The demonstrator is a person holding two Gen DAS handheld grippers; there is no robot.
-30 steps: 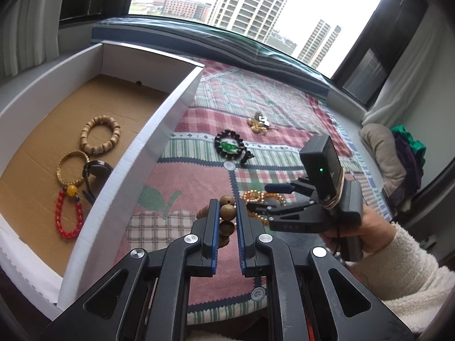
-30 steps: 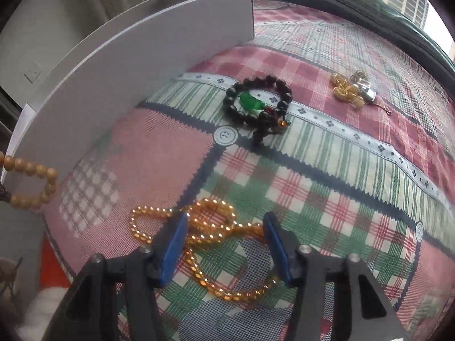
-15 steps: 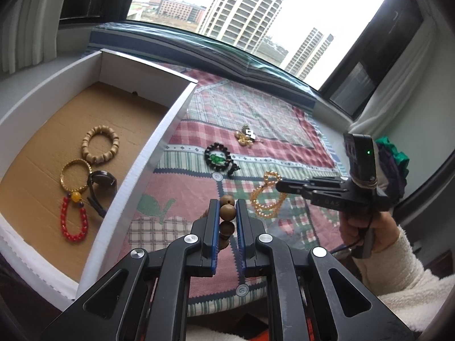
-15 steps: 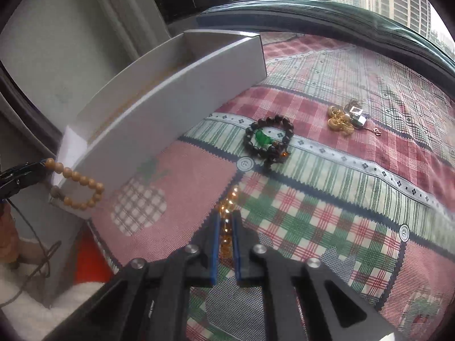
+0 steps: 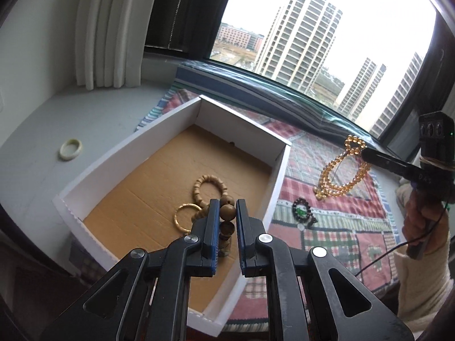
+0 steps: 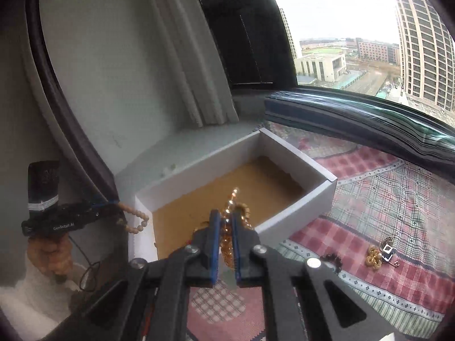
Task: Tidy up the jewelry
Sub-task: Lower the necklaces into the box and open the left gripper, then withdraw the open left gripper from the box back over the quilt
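Pale ring (image 5: pixel 70 148) lies alone on the grey sill, well left of the box (image 5: pixel 129 145), untouched. It looks rigid; take it across the band, though it may skate on the smooth sill.

Box sits at the left edge of the checked cloth (image 5: pixel 327 228). On its cardboard floor, toward the near right wall: a wooden bead bracelet (image 5: pixel 210 185) and a gold bangle (image 5: pixel 184 217), close together.

Left claw (image 5: pixel 227 226) is clenched on a wooden bead string (image 5: pixel 228 212), one large bead pinched between the pads and the rest hanging below, above the box's near right part. The beads look light and hard, the cord limp. A pinch on a round bead can roll off, so a grip across the cord between beads seems safer.

On the cloth right of the box: a dark bead bracelet (image 5: pixel 303 213). In the right wrist view, a small gold charm cluster (image 6: pixel 379 254) lies farther right.

Right claw (image 6: pixel 226 237) is clamped on an amber bead necklace (image 5: pixel 339 170), which dangles in long loops above the cloth. It is floppy, likely to swing and tangle. Judgement: lower it slowly so the loops settle in the box before letting go.
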